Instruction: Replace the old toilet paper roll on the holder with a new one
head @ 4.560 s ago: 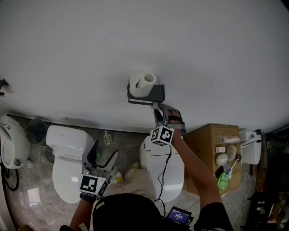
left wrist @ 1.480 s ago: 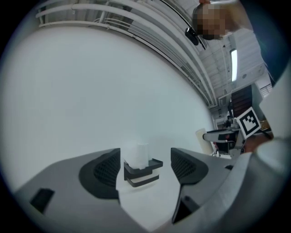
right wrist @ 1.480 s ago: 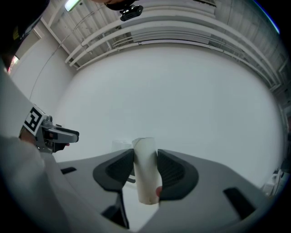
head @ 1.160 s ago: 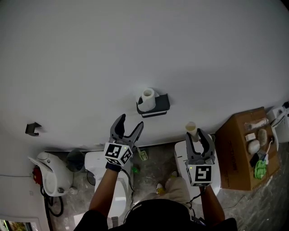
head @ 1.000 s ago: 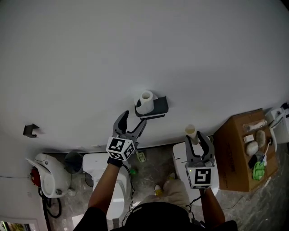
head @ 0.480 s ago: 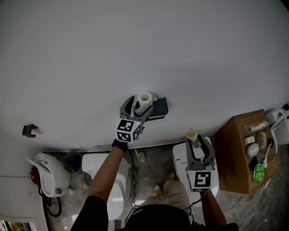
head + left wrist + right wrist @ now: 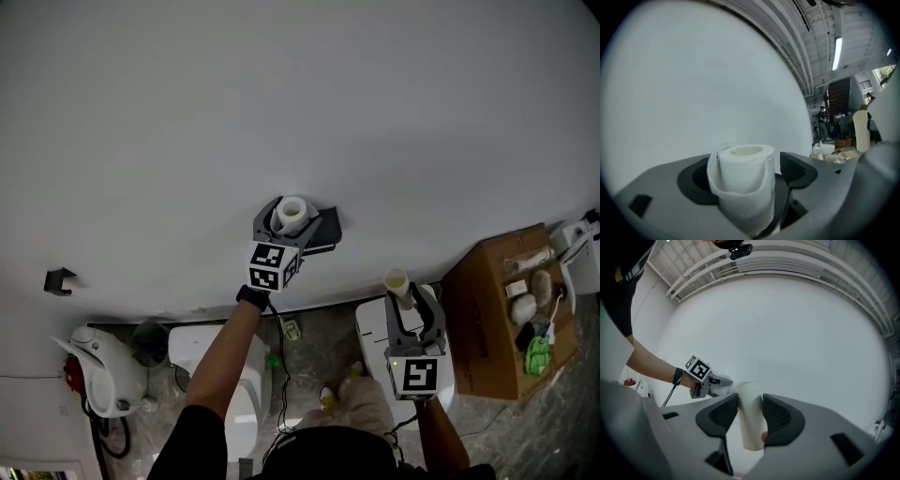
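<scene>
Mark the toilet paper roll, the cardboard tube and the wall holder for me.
toilet paper roll (image 7: 743, 183): left gripper view, on its wrapped paper side.
cardboard tube (image 7: 750, 413): right gripper view, mid-length on its side.
wall holder (image 7: 328, 226): head view, on its dark right end.

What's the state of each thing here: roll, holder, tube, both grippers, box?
toilet paper roll: upright on the holder, between open jaws, not clamped.
holder: fixed to the wall, carrying the roll.
left gripper: open wide, one jaw on either side of the roll.
cardboard tube: bare, upright, clamped between jaws.
right gripper: shut on the cardboard tube, away from the holder.
cardboard box: top open, items inside.
</scene>
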Motion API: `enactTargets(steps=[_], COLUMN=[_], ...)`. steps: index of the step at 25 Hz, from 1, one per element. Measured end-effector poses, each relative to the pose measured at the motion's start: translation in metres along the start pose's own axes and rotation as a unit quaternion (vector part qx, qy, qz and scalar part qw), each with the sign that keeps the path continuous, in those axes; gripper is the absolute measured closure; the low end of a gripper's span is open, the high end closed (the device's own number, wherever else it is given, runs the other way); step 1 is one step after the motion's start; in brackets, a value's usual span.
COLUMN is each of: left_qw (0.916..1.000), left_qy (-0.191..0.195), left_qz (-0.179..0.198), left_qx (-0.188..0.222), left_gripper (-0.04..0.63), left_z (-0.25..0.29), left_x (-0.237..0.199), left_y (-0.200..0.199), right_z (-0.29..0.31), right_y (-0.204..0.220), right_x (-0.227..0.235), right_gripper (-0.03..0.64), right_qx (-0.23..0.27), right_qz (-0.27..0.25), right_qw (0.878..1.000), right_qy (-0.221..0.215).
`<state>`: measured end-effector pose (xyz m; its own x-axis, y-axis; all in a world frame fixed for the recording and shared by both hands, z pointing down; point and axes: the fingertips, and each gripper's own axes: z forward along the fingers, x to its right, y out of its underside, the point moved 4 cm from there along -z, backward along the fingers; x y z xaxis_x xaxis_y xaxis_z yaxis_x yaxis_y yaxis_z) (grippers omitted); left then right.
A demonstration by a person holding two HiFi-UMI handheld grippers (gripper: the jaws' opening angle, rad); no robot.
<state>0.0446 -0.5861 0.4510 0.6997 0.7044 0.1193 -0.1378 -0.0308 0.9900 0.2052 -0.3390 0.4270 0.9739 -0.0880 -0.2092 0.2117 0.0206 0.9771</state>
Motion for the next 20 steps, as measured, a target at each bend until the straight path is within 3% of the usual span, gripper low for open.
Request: enactTargets(steps=[3, 5, 20], left_qw=[1.0, 0.9999, 0.9999], left_qy=[-0.006, -0.013, 0.013], left_qz=[0.005, 0.01, 0.005], left_qx=[-0.003, -0.006, 0.005], left_gripper=[0.198, 0.281, 0.285], left_z=[0.001, 0.002, 0.006], left_x=[0.0, 0.0, 0.026], left_y=[0.001, 0.001, -0.015], right_z=[-0.001, -0.002, -0.023], right_y=[0.001, 0.002, -0.006], right_x=[-0.001, -0.003, -0.003], right_gripper=[0.451, 0.451, 0.451], right_qx=[-0.003, -0.006, 0.004], right_qz=[0.0, 0.001, 0.003], right_qw=[1.0, 1.0, 1.0], right_qy=[-0.001, -0.003, 0.02])
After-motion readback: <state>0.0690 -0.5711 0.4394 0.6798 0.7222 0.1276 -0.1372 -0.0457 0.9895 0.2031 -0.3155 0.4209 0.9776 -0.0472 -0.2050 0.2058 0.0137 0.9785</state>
